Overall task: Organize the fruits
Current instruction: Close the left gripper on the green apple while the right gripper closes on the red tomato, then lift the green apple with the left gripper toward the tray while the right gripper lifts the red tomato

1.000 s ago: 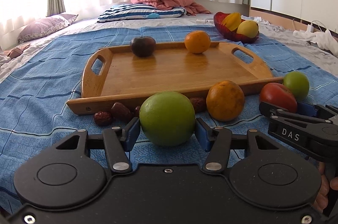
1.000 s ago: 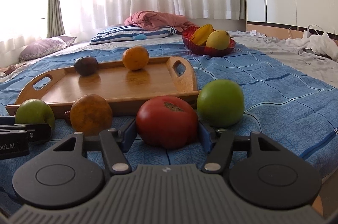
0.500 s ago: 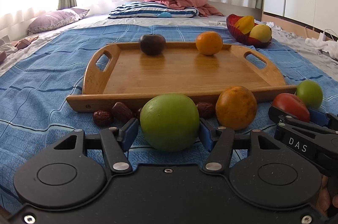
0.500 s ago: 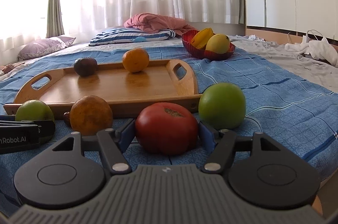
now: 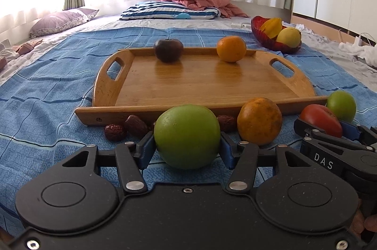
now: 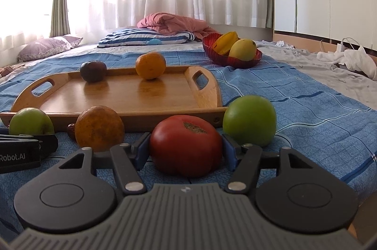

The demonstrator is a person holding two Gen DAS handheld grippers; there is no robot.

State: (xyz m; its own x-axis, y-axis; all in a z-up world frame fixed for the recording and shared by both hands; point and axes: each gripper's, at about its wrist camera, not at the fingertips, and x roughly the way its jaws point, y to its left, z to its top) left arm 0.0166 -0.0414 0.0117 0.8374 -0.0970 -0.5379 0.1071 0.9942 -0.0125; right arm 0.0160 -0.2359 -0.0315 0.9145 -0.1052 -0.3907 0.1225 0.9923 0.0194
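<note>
My left gripper (image 5: 186, 151) has a green round fruit (image 5: 187, 135) between its blue pads on the blue bedspread; the jaws are closing and both pads touch its sides. Its body shows at the left edge of the right wrist view. My right gripper (image 6: 186, 153) is closing on a red tomato (image 6: 186, 143), pads against both sides. A wooden tray (image 5: 99, 89) lies just beyond, with a dark fruit (image 5: 168, 50) and an orange (image 5: 231, 48) at its far edge. Between the grippers sits a dull orange (image 5: 259, 123). A second green fruit (image 6: 249, 120) lies right of the tomato.
Several red dates (image 5: 132, 127) lie against the tray's near rim. A red bowl (image 6: 213, 53) with a starfruit and a mango stands behind the tray on the right. Pillows and a pink quilt lie at the far end. A hand shows at the lower right of the left wrist view.
The right jaws spread slightly around the tomato and came back in. The left wrist view drifted a little. Both fruits stayed between the pads on the bedspread.
</note>
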